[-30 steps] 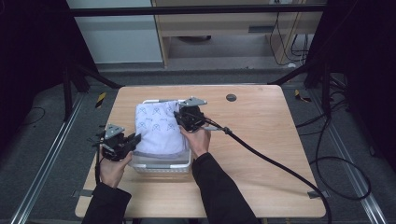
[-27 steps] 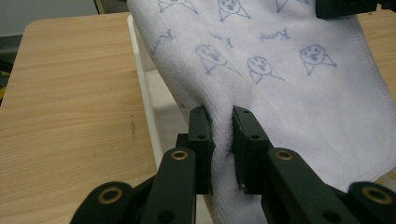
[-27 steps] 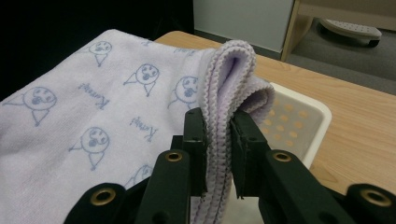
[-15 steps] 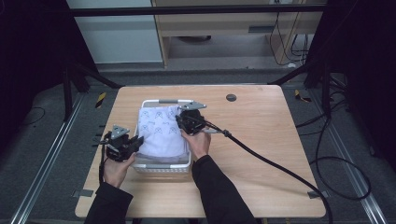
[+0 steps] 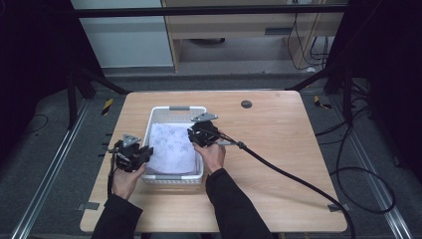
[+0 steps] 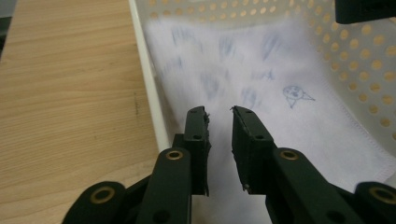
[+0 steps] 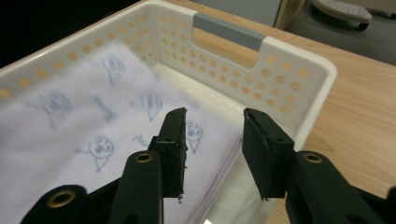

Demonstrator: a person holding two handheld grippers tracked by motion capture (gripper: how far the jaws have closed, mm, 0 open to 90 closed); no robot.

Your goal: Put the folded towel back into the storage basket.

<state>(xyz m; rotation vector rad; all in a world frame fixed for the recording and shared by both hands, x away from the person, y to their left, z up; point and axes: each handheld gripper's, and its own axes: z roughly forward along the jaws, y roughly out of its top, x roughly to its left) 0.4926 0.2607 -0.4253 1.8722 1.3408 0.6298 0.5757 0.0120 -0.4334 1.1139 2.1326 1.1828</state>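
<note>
white perforated basket (image 5: 199, 174), white blue-printed cloth (image 5: 171, 154), black tongs (image 6: 219, 119)

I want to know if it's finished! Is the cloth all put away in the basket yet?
Nearly. The white cloth with little drawings lies folded inside the white basket. Nothing is in hand: the left gripper and right gripper both stand open over it. What looks left is to pull both hands away.

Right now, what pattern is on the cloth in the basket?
White cloth with small blue cartoon drawings, clearest in the right gripper view.
</note>
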